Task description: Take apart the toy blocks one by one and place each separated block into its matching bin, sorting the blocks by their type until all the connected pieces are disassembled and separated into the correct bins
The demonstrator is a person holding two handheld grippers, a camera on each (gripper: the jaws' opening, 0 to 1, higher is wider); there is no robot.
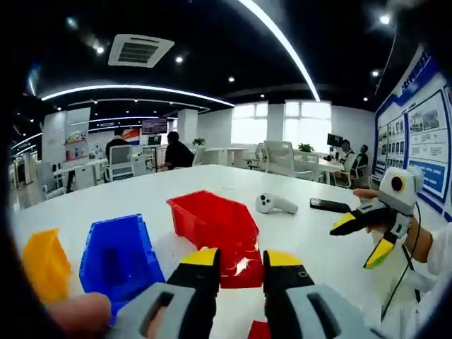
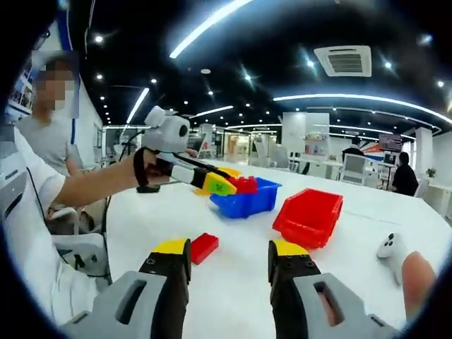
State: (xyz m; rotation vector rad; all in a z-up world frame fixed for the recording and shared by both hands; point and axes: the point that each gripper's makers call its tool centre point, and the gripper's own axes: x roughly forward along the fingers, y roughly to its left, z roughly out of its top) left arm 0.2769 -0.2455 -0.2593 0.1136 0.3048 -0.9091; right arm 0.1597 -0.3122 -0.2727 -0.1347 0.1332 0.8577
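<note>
In the left gripper view my left gripper (image 1: 241, 259) is shut on a red block (image 1: 239, 267), held just above the table in front of the red bin (image 1: 212, 217). The blue bin (image 1: 116, 254) and the yellow bin (image 1: 42, 263) stand to its left. My right gripper (image 1: 360, 239) hangs open at the right, held by a hand. In the right gripper view my right gripper (image 2: 229, 248) is open with nothing in it. A loose red block (image 2: 203, 247) lies on the table beside its left jaw. Beyond, the left gripper (image 2: 227, 186) holds the red block (image 2: 246, 185) over the blue bin (image 2: 247, 203), beside the red bin (image 2: 311, 215).
On the white table (image 1: 141, 194), a white controller (image 1: 274, 205) and a black flat device (image 1: 329, 205) lie behind the red bin. The controller (image 2: 390, 247) is at the right in the right gripper view. A person's forearm (image 2: 92, 185) reaches across the left. Desks and seated people are far behind.
</note>
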